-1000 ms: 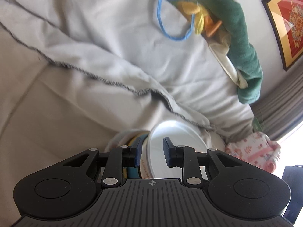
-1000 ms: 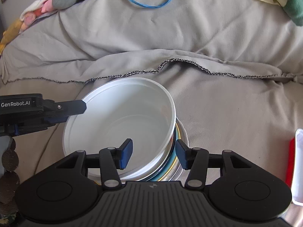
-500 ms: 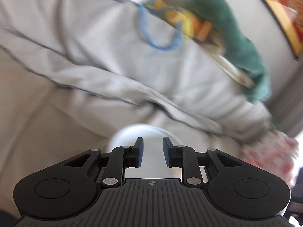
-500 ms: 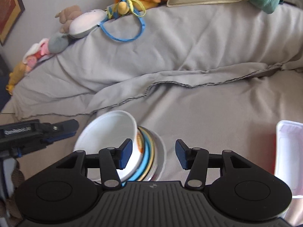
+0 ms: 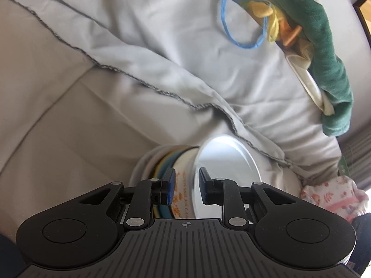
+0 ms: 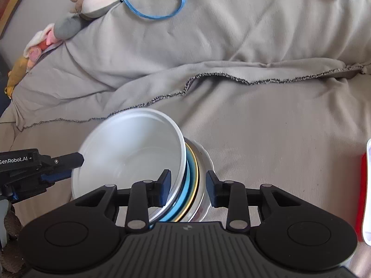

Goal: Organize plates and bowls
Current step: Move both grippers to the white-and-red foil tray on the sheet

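The bowl (image 6: 129, 155) is plain white inside, and its outer wall (image 5: 182, 185) is cream with orange lettering and orange marks. Under it, the stacked plates (image 6: 193, 176) show rims of blue, yellow and white. The sofa cover (image 6: 266, 139) is pale grey-beige, its hem stitched in speckled dark grey. Both grippers, the left gripper (image 5: 185, 184) and the right gripper (image 6: 188, 185), are black with blue pads. Along the sofa's back edge lie a blue cord loop (image 6: 160, 7), a green plush (image 5: 324, 53) with yellow and orange parts, and a white and grey plush (image 6: 92, 7). At the sofa's right edge, a white and red tray (image 6: 366, 192).
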A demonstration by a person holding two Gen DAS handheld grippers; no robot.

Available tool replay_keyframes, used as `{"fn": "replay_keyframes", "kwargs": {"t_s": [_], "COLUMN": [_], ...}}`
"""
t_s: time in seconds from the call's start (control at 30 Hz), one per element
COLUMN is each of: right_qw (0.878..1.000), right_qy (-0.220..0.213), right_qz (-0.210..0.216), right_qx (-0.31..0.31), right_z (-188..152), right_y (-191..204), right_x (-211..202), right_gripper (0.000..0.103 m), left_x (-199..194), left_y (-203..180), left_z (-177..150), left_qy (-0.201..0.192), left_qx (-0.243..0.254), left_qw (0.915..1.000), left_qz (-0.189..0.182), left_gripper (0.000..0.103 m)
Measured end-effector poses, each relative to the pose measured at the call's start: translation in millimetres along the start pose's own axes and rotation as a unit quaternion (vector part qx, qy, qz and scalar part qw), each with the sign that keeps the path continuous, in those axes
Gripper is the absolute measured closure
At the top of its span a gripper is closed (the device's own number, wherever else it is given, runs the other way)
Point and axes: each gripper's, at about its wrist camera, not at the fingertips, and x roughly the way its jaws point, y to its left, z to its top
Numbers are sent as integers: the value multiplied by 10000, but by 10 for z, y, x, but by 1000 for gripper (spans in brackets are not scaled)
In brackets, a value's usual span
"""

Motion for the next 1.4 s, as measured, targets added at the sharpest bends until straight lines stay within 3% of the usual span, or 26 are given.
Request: {"fn": "replay_keyframes", "kwargs": {"t_s": [0.1,0.27,0.33,0.43,0.57,0.7,0.8,0.93,1.07,1.2,1.4], "right_qw": [10000,9998,9994,9991,9939,9788,9668,9508,9443,9544,9695], "right_qy": [26,-177,-323,-407,-568,-635,-576,-432,-332,-295,10], "right_qz": [-6,64,118,39,-601,-1328,-1682,-1923,-1673,-1249,-821], "right_qx": [-72,-102,-94,115,735,1425,1836,2389,2814,2695,2307], "right_z": [-17,38,86,143,113,-54,-219,-444,-621,-638,-678], "right_y": [16,-38,-161,-512,-1220,-1933,-2349,-2785,-2996,-2896,-2412], "right_x": [0,-166,-333,-588,-860,-996,-961,-824,-671,-604,-406], "right_gripper": [71,70,70,70,66,63,61,57,54,55,54], "left_x": [-33,-384,-500,-381,303,1124,1571,1901,2108,2078,1691], "left_y": [-20,-184,-385,-871,-1630,-2162,-2406,-2639,-2670,-2540,-2098], "left_z": [-15,14,3,-102,-485,-1006,-1347,-1646,-1766,-1769,-1572], "left_qy": [-53,-776,-928,-515,691,1724,2193,2257,2265,2309,2107], "left_qx": [46,280,537,1159,1912,2155,2218,2579,2911,2997,2959], "left_qw": [10000,9963,9942,9904,9721,9520,9410,9335,9269,9234,9312], "left_qz": [1,225,62,-541,-1172,-1322,-1310,-1054,-699,-652,-290], "left_gripper": [78,78,78,78,78,78,78,78,78,82,83]}}
